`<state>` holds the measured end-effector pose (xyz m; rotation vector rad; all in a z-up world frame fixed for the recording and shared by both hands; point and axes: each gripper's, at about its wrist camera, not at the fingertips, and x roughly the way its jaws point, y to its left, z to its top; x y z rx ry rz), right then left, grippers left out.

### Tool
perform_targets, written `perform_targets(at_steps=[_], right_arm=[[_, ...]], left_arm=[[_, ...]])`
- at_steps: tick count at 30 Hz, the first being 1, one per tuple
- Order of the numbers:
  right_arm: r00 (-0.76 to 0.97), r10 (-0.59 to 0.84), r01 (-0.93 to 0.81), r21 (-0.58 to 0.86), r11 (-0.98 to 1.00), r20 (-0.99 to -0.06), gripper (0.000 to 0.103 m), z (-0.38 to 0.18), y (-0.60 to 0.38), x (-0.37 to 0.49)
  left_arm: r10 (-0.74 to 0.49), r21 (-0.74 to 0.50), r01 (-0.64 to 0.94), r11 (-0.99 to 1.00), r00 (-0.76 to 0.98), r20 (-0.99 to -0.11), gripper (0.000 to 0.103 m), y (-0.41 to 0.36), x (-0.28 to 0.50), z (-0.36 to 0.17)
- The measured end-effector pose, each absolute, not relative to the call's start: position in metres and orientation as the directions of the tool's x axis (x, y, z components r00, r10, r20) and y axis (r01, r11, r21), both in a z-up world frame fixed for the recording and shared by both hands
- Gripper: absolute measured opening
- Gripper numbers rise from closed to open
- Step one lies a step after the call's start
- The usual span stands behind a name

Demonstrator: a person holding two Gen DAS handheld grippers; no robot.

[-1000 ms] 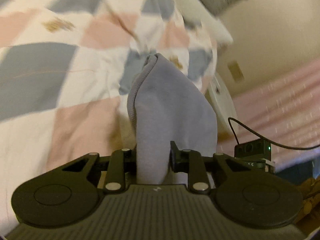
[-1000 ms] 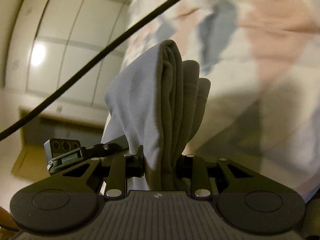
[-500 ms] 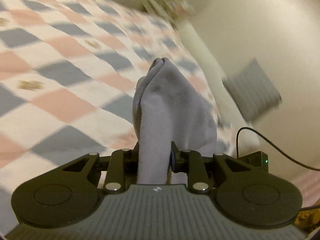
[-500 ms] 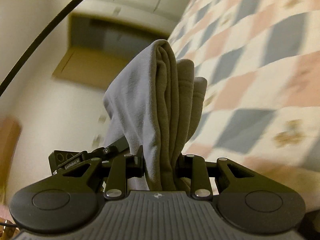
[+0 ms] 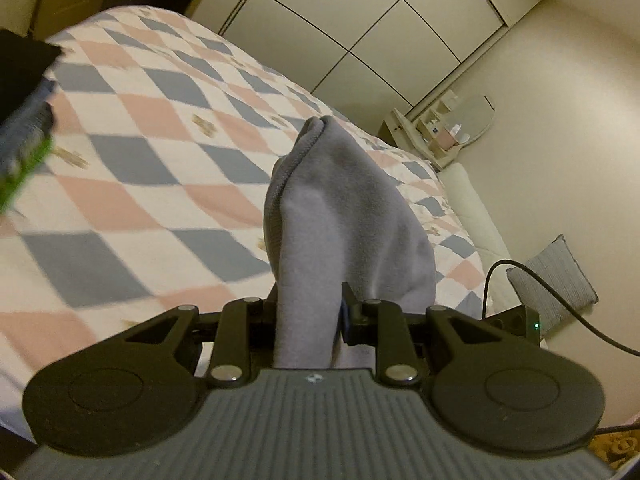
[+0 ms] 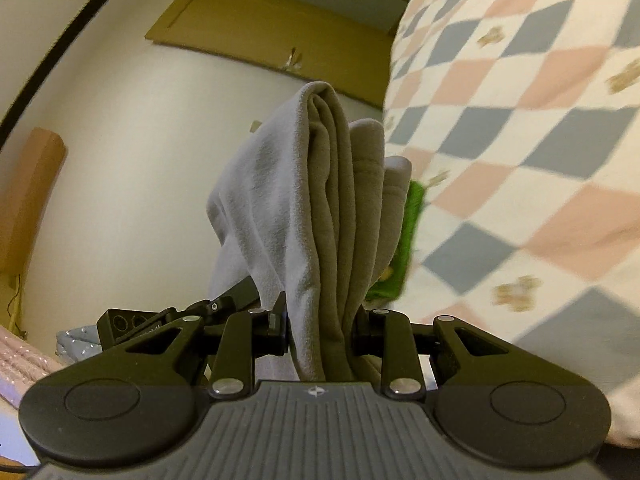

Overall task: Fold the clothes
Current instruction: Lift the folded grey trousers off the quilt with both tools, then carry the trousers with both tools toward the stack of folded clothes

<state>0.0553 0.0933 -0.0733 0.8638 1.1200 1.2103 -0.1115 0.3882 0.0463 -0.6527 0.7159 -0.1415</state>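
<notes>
With my left gripper (image 5: 308, 320) and right gripper (image 6: 320, 320) both clenched on the folded grey garment (image 5: 344, 216), held up above the checked bedspread (image 5: 152, 152), I judge I'm mid-carry and must next lower it flat.

Right gripper (image 6: 320, 330) clamps folded grey garment (image 6: 316, 208) beside checkered quilt (image 6: 520, 152).

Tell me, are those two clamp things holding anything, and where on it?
Yes. The left gripper pinches a grey garment at a stitched edge. The right gripper clamps a bunch of its folded layers.
</notes>
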Motion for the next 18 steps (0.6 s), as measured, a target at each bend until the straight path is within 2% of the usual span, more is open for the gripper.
perform_targets(at_steps=[3,9,13,18], right_arm=[[-0.015,0.982,-0.234,0.955,0.181,-0.189,0.027,-0.072,0.145,0.05],[-0.081,0.964,-0.242,0.944,0.226,-0.252,0.027,-0.05,0.216,0.068],[-0.162,0.958,-0.282,0.942,0.184,-0.236,0.027,-0.05,0.267,0.087],[-0.236,0.942,-0.265,0.948,0.174,-0.239,0.027,-0.047,0.343,0.104]], left_arm=[[-0.329,-0.587,-0.099,0.803,0.749,-0.576,0.021,0.447,-0.123,0.053],[-0.296,-0.611,-0.156,0.776,0.765,-0.572,0.021,0.521,-0.133,0.06],[-0.209,-0.626,-0.22,0.748,0.817,-0.537,0.021,0.561,-0.144,0.055],[-0.112,-0.616,-0.314,0.723,0.826,-0.553,0.021,0.612,-0.147,0.062]])
